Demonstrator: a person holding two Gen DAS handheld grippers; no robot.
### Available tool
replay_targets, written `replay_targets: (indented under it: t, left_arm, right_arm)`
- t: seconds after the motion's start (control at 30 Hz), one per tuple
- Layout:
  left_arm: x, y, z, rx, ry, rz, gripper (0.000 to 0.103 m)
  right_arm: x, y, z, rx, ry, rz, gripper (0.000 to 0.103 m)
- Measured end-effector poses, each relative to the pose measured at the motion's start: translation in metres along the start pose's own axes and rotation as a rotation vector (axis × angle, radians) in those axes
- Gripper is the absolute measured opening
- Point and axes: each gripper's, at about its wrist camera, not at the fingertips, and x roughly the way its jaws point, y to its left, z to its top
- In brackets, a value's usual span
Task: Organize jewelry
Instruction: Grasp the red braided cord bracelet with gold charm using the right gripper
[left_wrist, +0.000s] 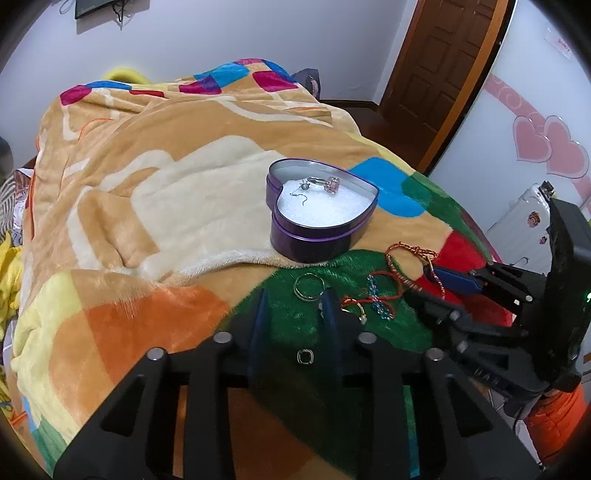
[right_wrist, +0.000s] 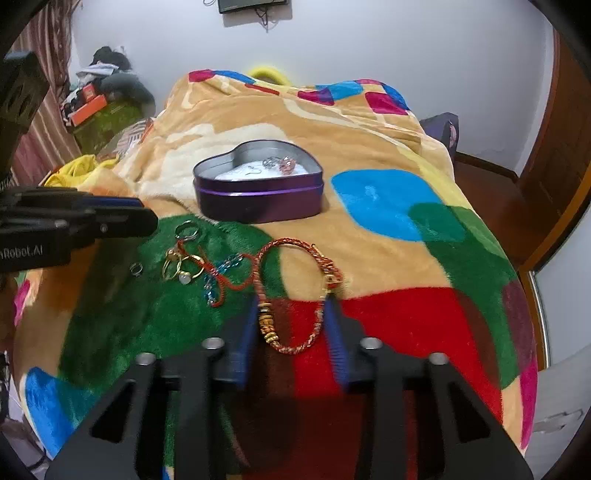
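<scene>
Plush patchwork blanket (right_wrist: 388, 206) carries a heart-shaped purple tin (right_wrist: 258, 192) at twelve o'clock; both tongs gape, right gripper (right_wrist: 293, 314) straddling a braided red-gold bracelet (right_wrist: 295, 291), left gripper (left_wrist: 295, 310) beside a silver ring (left_wrist: 308, 287).

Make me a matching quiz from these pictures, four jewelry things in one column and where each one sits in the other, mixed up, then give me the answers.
Things:
1. pink-stone ring
2. red-and-gold braided bracelet
3. plain silver hoop
4. heart-shaped tin

Places:
A. on the blanket's green patch, at the left gripper's fingertips
B. on white padding inside the tin
C. on the tan part of the blanket
D. between the right gripper's open fingers

Pairs: 1-B, 2-D, 3-A, 4-C
</scene>
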Motion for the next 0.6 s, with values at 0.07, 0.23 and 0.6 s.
replay_targets:
  t: [0.07, 0.23, 0.6]
  left_arm:
    - [0.003, -0.002, 0.001, 0.007, 0.008, -0.001, 0.03]
    - [0.014, -0.013, 0.002, 0.042, 0.031, 0.002, 0.03]
    - [0.033, -0.009, 0.007, 0.015, 0.046, 0.008, 0.029]
  right_arm:
    - [0.0, -0.003, 0.002, 0.015, -0.007, 0.01, 0.016]
    - [-0.001, -0.002, 0.004, 0.025, -0.029, 0.01, 0.01]
    - [-0.013, -0.003, 0.014, 0.036, -0.084, 0.018, 0.01]
